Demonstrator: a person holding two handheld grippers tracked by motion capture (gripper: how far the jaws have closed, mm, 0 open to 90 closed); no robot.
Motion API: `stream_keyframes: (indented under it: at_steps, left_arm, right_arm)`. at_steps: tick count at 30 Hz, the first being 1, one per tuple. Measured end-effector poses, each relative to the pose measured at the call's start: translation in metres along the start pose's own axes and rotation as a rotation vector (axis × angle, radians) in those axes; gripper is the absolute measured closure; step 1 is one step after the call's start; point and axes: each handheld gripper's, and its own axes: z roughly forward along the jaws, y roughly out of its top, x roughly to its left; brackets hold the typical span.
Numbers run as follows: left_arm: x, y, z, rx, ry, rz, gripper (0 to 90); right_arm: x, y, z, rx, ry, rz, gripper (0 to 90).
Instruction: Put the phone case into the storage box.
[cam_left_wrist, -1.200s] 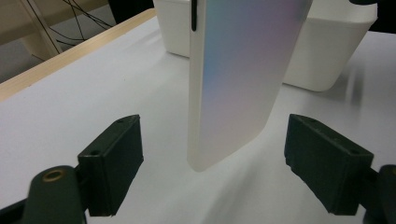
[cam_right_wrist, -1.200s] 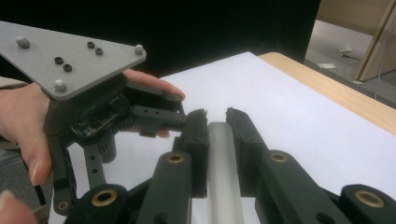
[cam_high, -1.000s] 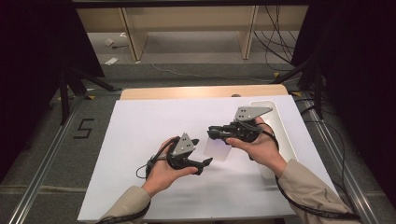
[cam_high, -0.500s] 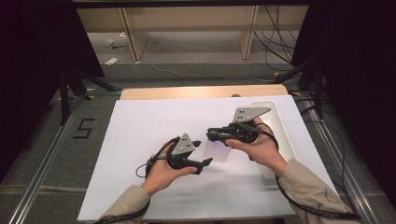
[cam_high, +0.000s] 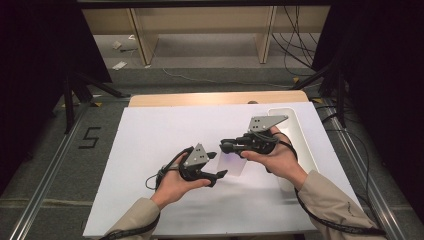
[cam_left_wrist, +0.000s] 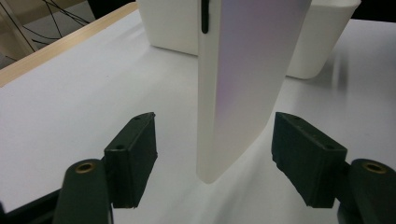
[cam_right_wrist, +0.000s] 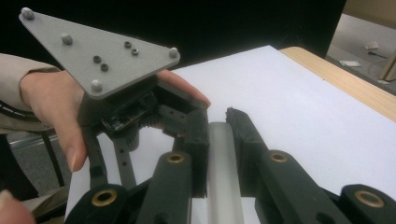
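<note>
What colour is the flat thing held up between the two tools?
White, with a faint purple sheen; the flat slab shows best in the left gripper view.

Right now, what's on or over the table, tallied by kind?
Handheld grippers: 2, the left gripper and the right gripper
White flat slabs, held upright: 1, the slab
White tubs: 1, the tub
Total: 4

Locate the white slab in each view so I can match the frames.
High view: white slab at centre, held just below the right gripper.
Left gripper view: slab at centre, upright between the open jaws, touching neither.
Right gripper view: slab at bottom centre, edge-on, clamped between the jaws.
Shared landmark: wooden table edge beyond the white sheet.
</note>
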Motion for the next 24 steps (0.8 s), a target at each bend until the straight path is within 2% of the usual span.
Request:
stream_keyframes:
  at_steps: [24]
  left_arm:
    - [-0.0011,-0.0029,0.0055,0.000,-0.098,0.041,47.1]
  right_arm:
    - [0.0041,0.0002,0.0045,0.010,0.081,-0.011,80.0]
